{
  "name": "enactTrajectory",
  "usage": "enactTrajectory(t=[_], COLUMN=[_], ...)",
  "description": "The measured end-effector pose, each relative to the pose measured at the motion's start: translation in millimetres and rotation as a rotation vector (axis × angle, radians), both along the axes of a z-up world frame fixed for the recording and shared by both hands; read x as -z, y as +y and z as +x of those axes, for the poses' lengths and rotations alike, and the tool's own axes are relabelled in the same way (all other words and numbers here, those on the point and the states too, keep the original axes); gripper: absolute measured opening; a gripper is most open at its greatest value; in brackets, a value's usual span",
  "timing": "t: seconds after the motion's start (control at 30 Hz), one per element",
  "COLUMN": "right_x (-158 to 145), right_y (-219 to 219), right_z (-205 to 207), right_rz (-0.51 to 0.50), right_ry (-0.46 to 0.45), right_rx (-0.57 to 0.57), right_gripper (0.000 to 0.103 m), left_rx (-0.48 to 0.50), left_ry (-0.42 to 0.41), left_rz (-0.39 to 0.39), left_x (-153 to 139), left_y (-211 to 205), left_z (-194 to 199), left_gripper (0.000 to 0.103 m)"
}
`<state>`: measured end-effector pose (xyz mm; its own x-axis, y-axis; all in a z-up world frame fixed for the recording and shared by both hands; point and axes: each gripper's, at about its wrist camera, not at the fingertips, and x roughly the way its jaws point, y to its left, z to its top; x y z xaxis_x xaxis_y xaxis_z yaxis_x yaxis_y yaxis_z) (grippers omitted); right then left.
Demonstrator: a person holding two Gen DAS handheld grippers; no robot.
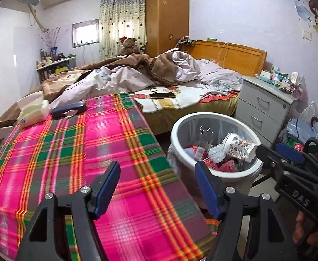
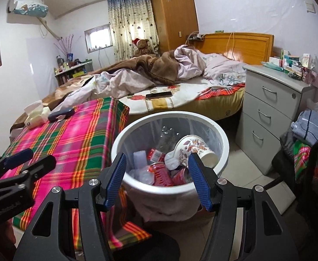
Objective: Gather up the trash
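Observation:
A white round trash bin [image 2: 223, 140] with a clear liner stands on the floor beside the plaid-covered table [image 2: 71, 143]. It holds a patterned paper cup [image 2: 193, 146], red wrappers [image 2: 161, 174] and clear plastic. My right gripper [image 2: 156, 158] is open and empty, hovering just above the bin's near rim. My left gripper [image 1: 156, 169] is open and empty above the plaid cloth [image 1: 71, 152], left of the bin [image 1: 176, 126]. The cup also shows in the left wrist view [image 1: 239, 146]. The right gripper's fingers show at the left wrist view's right edge [image 1: 289, 152].
A tissue pack [image 1: 34, 113] and a dark case [image 1: 68, 109] lie at the table's far end. A phone [image 1: 162, 95] lies on the unmade bed [image 1: 137, 76]. A grey drawer unit [image 2: 268, 108] with boxes stands right of the bin. Clothes and bags [image 2: 307, 148] sit at far right.

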<state>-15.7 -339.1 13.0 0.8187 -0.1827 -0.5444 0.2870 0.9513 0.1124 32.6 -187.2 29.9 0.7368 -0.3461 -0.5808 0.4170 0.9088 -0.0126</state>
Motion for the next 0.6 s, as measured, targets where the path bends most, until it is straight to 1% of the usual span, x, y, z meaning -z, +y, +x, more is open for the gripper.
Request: enactTrajectory(t=[0.13,0.3,0.4,0.6], right_x=[-2.8,-1.5,0.9,3.8], right_y=[11.9,18.7,21.4,28.3], right_z=[-8.1,-14.7,-19.8,-28.4], right_rz=[-0.033,-0.022,-0.021,-0.016], right_ry=[-0.033,-0.059,-0.066,-0.073], right_rx=[0.004,0.008,0.020,0.019], right_gripper=[0.061,0.061,0.061,0.061], left_rx=[-0.008,-0.047,-0.049,-0.055], left_ry=[-0.019,-0.073,-0.079,-0.103], left_rz=[-0.037,-0.004,-0.024,-0.030], left_x=[0.0,0.9,1.5,0.8], left_y=[13.0,19.8,26.3,30.3], left_z=[-12.2,-27.2,-32.8,-43.7], left_gripper=[0.073,0.074,0.074,0.074])
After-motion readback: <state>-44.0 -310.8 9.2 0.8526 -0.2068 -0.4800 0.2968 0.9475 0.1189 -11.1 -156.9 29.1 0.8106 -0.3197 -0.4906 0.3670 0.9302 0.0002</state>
